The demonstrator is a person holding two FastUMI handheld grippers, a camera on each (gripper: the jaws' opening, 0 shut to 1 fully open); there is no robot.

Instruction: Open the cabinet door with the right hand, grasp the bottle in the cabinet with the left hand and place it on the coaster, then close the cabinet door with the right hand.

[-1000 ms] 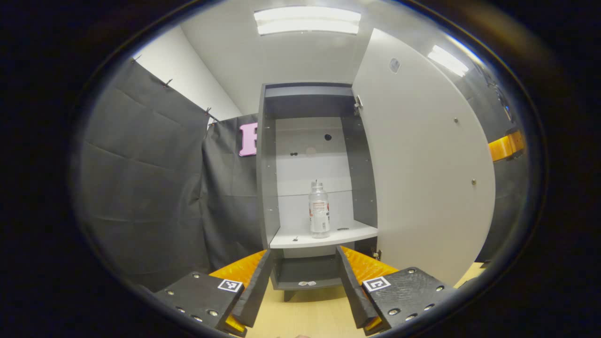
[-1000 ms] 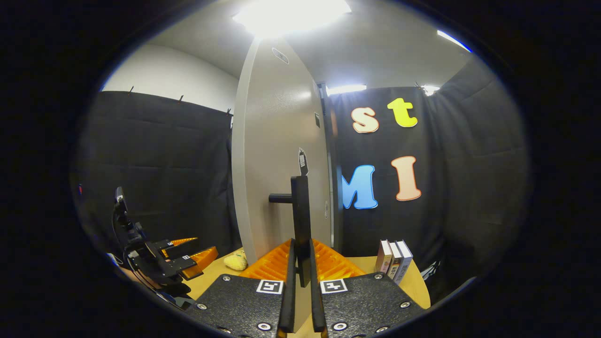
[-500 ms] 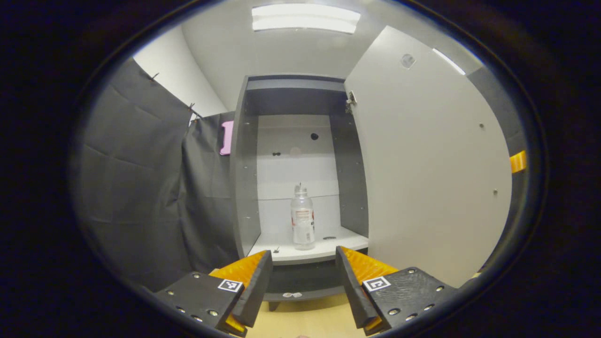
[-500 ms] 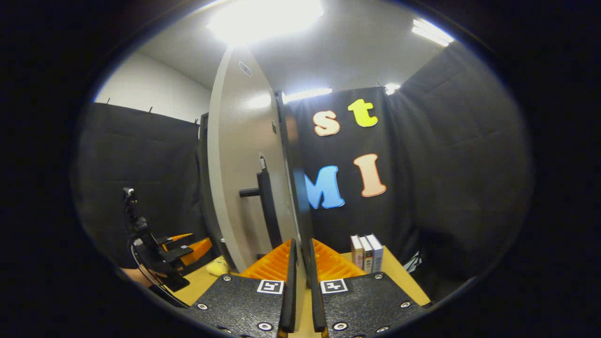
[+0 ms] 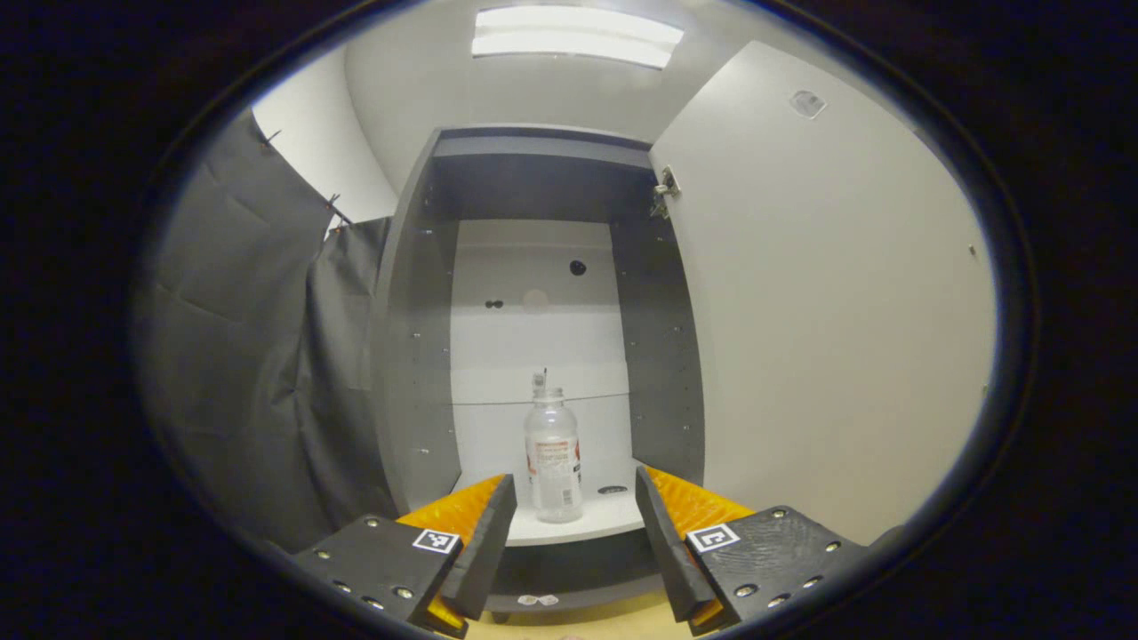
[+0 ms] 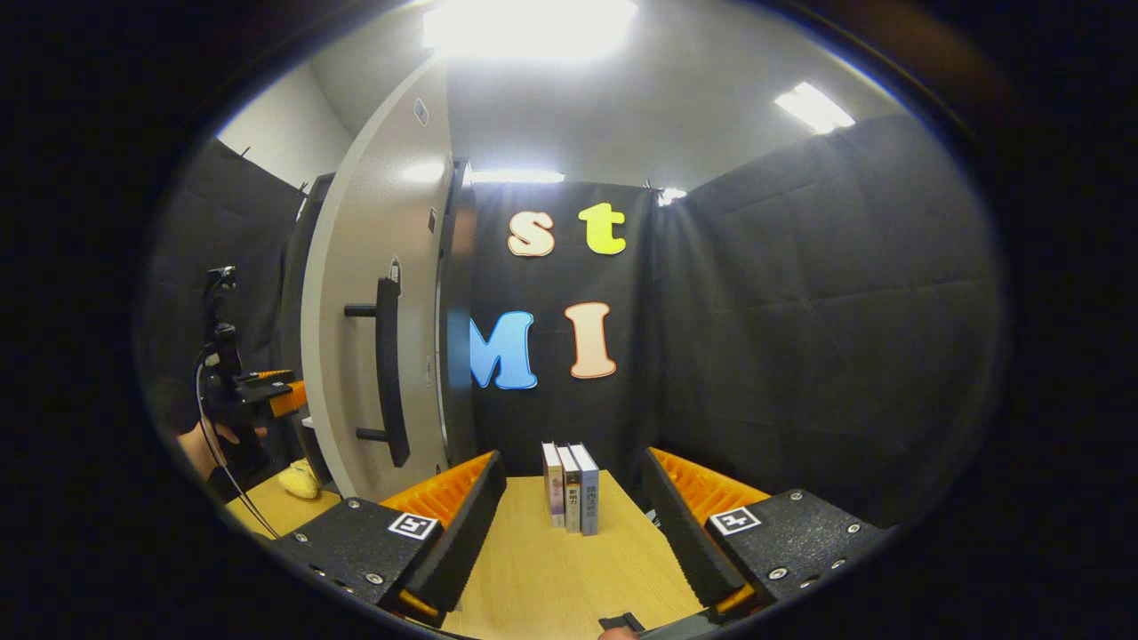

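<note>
Clear plastic bottle [image 5: 553,462] | upright on cabinet shelf [image 5: 569,529] | 12 o'clock of left tool [image 5: 573,524], spread, nearer | right tool [image 6: 573,524] spread, empty.

Black cloth walls [image 6: 800,311] ringed the booth, white wall [image 5: 302,133] at 11 o'clock. Ceiling lights [image 5: 576,36] were on at 12. Wooden table [image 6: 551,569] at 6 carried three upright books [image 6: 571,487].
</note>
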